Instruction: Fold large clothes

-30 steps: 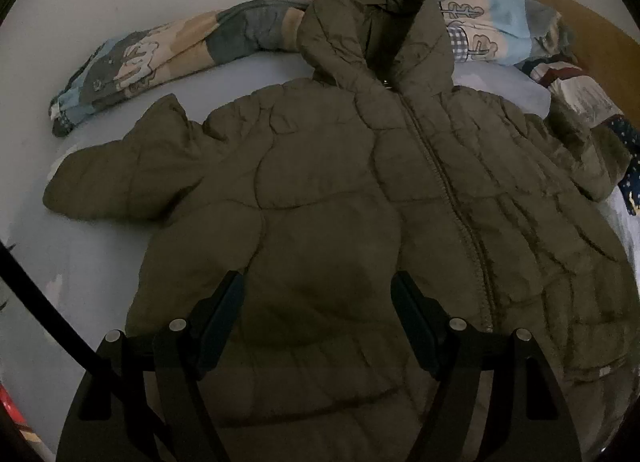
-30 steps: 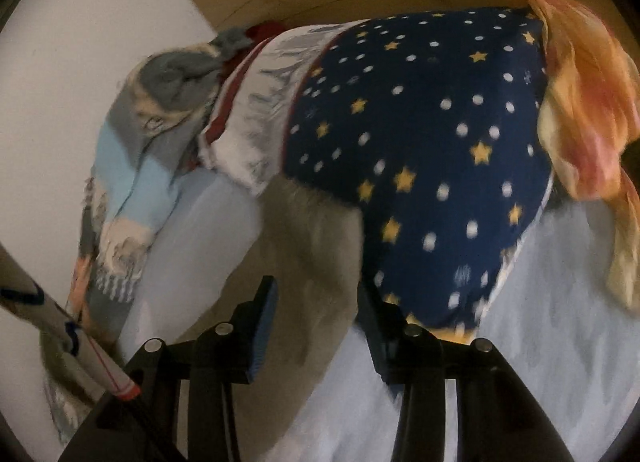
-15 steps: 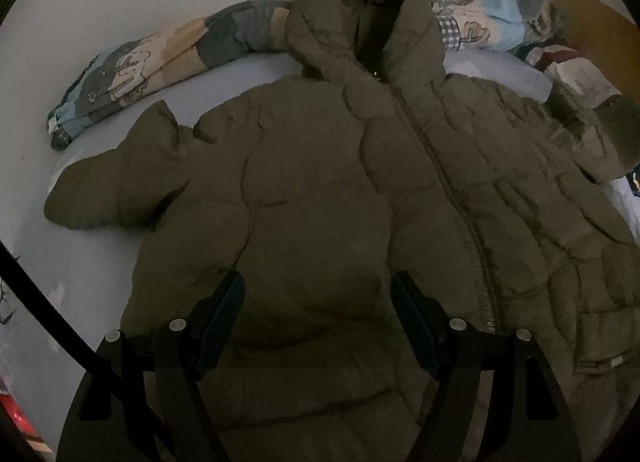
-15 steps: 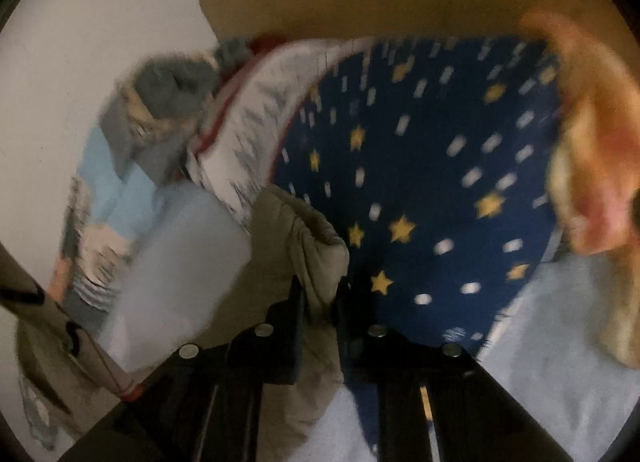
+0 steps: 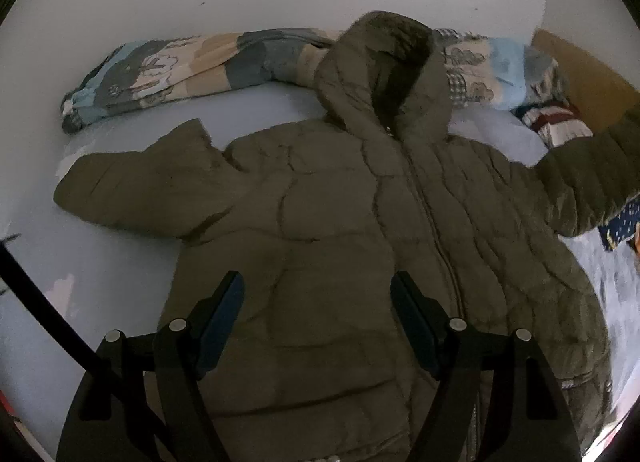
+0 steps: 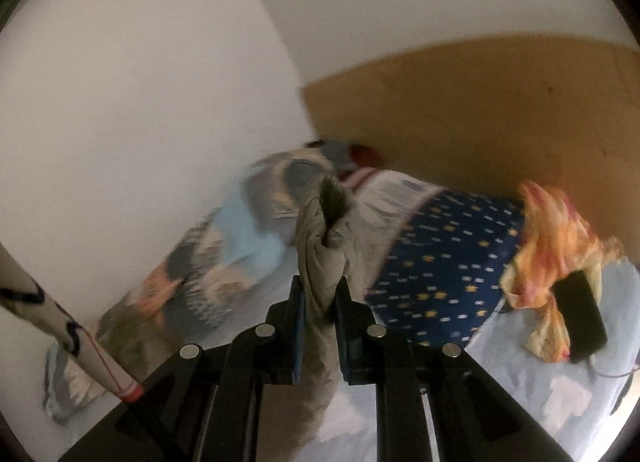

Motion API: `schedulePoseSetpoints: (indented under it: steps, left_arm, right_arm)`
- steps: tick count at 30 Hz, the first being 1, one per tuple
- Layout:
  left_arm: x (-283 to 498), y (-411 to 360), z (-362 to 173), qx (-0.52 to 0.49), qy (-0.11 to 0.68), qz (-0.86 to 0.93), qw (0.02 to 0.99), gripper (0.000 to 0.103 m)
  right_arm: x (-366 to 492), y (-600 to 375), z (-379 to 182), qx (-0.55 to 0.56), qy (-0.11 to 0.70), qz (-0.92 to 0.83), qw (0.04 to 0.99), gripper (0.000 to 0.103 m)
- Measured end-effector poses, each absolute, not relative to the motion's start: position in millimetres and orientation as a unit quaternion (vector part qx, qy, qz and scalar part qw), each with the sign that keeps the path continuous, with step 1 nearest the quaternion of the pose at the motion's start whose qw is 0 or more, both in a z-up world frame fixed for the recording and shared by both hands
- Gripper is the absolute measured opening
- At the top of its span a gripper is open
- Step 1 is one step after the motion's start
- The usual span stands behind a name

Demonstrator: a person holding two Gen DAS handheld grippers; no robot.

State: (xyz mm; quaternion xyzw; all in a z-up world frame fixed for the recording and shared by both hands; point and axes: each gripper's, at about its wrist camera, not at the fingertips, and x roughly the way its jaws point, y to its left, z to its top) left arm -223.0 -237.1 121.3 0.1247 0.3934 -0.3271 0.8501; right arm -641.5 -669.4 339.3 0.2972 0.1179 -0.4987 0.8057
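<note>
An olive hooded puffer jacket (image 5: 340,230) lies front up on the pale blue bed sheet (image 5: 120,262), hood toward the wall. My left gripper (image 5: 318,302) is open and empty, hovering over the jacket's lower front. My right gripper (image 6: 320,302) is shut on the cuff of the jacket's right sleeve (image 6: 320,258) and holds it lifted off the bed. That raised sleeve also shows in the left wrist view (image 5: 592,178), stretched up toward the right edge.
A patterned rolled quilt (image 5: 192,66) lies along the wall behind the hood. A navy star-print pillow (image 6: 448,262), an orange cloth (image 6: 556,246) and a black device (image 6: 580,314) lie on the bed's right side. A wooden headboard (image 6: 480,114) stands behind them.
My right gripper closed on the sleeve cuff and lifted it off the bed. The left gripper drew back and up, staying open, so more of the jacket shows.
</note>
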Motion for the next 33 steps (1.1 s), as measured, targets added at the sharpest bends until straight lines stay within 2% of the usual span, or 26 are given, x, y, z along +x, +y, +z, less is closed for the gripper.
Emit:
schedulePoseSetpoints:
  steps: [6,13,18,33]
  left_arm:
    - [-206,-208,135,0.084,0.401,-0.317,0.856,0.075]
    - [-192,-180,140,0.048,0.417,-0.305,0.855,0.075]
    - [-185,-167,139,0.035,0.427,-0.299,0.853,0.075]
    - [-171,-167,135,0.024,0.445,-0.282,0.850,0.075]
  right_arm:
    - [-567,-581,385,0.256,0.135,-0.426,0.857,0.014]
    - [-488,-502,381,0.230,0.178,-0.350,0.890,0.014]
    - [-437,-467,338,0.235,0.221,-0.302,0.897,0.014]
    - [-305,-407,142,0.281,0.364,-0.187,0.868,0.014]
